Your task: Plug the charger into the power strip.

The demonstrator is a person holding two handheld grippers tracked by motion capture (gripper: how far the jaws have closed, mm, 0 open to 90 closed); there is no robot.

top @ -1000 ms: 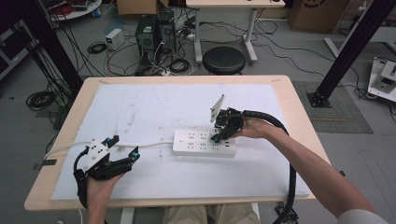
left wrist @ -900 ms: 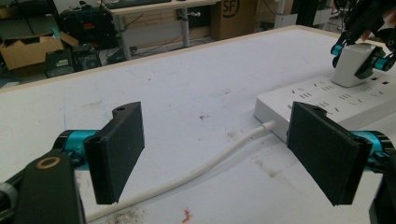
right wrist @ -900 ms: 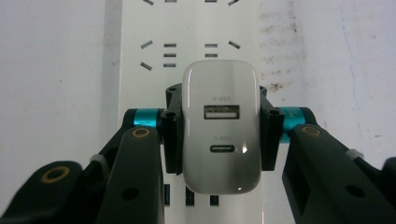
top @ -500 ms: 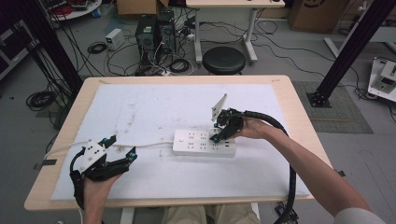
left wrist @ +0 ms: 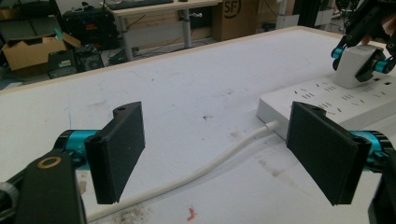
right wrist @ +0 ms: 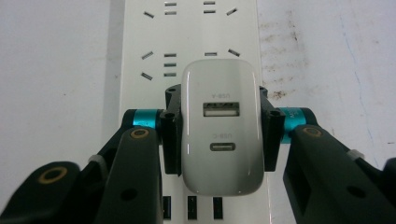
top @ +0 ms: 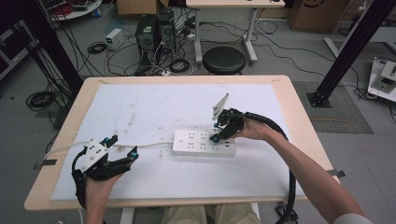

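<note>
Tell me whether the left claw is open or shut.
Open. In the left gripper view the left claw has its two black pads wide apart, with only the white cable lying on the table between them, untouched.

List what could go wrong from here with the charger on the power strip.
1. The right gripper clamps the white charger by its smooth sides; the charger might slip or tilt, so its prongs could bind.
2. Nothing holds the power strip: the left gripper rests open beside the cord, so the strip may slide or lift.
</note>
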